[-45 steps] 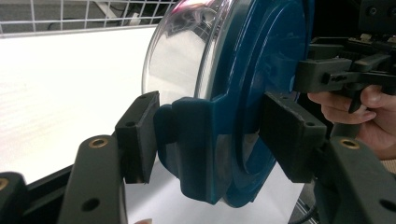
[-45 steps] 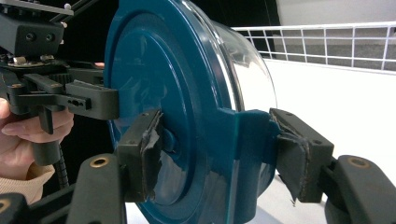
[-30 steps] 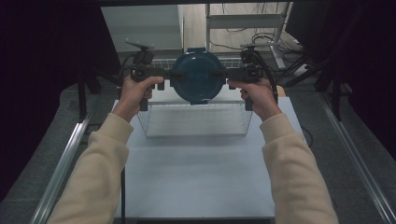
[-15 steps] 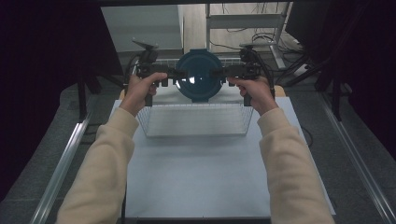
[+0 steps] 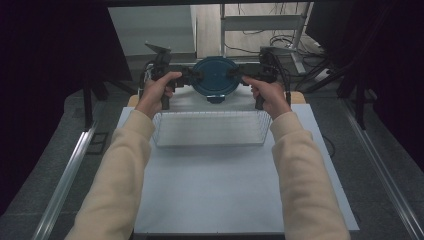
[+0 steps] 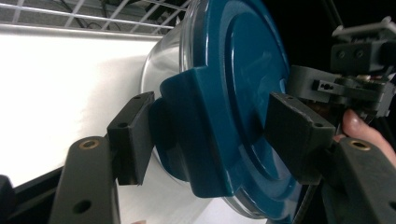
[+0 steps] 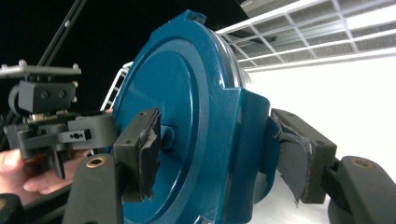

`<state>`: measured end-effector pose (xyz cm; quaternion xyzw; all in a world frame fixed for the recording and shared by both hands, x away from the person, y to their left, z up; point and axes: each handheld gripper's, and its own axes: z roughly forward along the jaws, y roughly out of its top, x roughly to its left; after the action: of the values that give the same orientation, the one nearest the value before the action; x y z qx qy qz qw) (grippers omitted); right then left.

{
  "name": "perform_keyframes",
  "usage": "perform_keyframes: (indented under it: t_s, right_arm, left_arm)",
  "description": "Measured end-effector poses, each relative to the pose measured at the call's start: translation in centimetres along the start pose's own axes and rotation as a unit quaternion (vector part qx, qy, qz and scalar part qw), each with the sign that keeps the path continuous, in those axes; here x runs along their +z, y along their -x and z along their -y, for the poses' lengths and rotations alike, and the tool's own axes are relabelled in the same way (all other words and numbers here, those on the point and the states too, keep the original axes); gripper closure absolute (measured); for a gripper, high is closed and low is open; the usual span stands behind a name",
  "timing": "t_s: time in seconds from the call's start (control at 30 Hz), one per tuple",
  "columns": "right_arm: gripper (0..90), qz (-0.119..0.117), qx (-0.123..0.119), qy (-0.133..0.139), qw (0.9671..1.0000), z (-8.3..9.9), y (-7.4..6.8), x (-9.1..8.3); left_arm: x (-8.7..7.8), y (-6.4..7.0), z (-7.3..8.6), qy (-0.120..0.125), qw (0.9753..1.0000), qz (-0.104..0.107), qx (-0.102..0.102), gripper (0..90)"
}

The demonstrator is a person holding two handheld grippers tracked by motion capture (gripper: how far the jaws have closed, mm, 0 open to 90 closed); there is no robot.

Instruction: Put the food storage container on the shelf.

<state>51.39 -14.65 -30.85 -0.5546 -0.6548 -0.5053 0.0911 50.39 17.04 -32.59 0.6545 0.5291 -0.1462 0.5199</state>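
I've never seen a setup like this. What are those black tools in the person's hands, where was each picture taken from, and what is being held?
There is no robot here: a person holds a hand-held two-jaw clamp in each hand, the left gripper and the right gripper. The wide picture comes from a camera above the table, looking forward and down. The two close-ups come from small cameras riding on each gripper, looking along its black jaws. On the table stands a wire basket. Both grippers clamp a round glass container with a blue lid, one on each side latch, tilted so the lid faces the person, beyond the basket's far edge. In the left gripper view the lid sits between the jaws; likewise in the right.
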Motion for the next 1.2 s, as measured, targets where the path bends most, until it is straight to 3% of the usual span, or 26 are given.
perform_keyframes:
  t_s: [0.17, 0.3, 0.37, 0.47, 0.6, 0.67, 0.77, 0.83, 0.97, 1.07, 1.2]
  right_arm:
    - [34.9, 0.003, 0.035, 0.007, 0.9994, 0.0, 0.8, 0.5]
    - [33.2, 0.002, 0.038, 0.015, 0.9992, 0.2, 0.9, 0.7]
    - [27.3, 0.009, 0.017, 0.013, 0.9997, 0.3, 0.6, 0.8]
    - [13.5, 0.031, -0.028, 0.019, 0.9989, 0.7, -0.5, 0.8]
    - [9.8, 0.054, -0.079, 0.051, 0.9941, 1.1, -1.7, -0.1]
    - [7.9, 0.057, -0.104, 0.059, 0.9911, 1.3, -2.4, -1.1]
    - [8.1, 0.062, -0.138, 0.063, 0.9865, 1.8, -2.9, -2.4]
    - [8.9, 0.06, -0.164, 0.069, 0.9822, 2.5, -3.1, -3.5]
    - [10.2, 0.065, -0.204, 0.071, 0.9742, 4.2, -3.6, -5.2]
    - [11.7, 0.063, -0.221, 0.069, 0.9709, 5.9, -3.5, -6.4]
    - [15.9, 0.062, -0.251, 0.072, 0.9632, 8.5, -3.1, -8.0]
  left_arm:
    - [0.6, -0.4, 0.0, 0.0, 1.0, -0.001, -0.004, 31.1]
    - [0.7, -0.3, 0.1, 0.005, 0.9999, -0.002, 0.01, 29.4]
    - [0.8, -0.1, 0.3, 0.013, 0.9995, -0.014, 0.025, 26.8]
    - [0.5, 0.5, 0.5, 0.032, 0.9971, -0.048, 0.049, 21.5]
    - [-0.8, 1.4, 0.9, 0.055, 0.9905, -0.089, 0.089, 19.4]
    - [-1.6, 2.1, 1.3, 0.055, 0.9873, -0.096, 0.114, 18.7]
    - [-3.0, 3.4, 2.3, 0.052, 0.9798, -0.113, 0.157, 18.4]
    - [-3.7, 4.4, 3.3, 0.058, 0.9753, -0.124, 0.173, 18.5]
    - [-5.2, 5.7, 6.0, 0.07, 0.9703, -0.113, 0.203, 19.2]
    - [-5.8, 6.1, 7.8, 0.067, 0.9687, -0.108, 0.213, 18.8]
    - [-6.6, 6.4, 11.2, 0.064, 0.9649, -0.095, 0.237, 18.7]
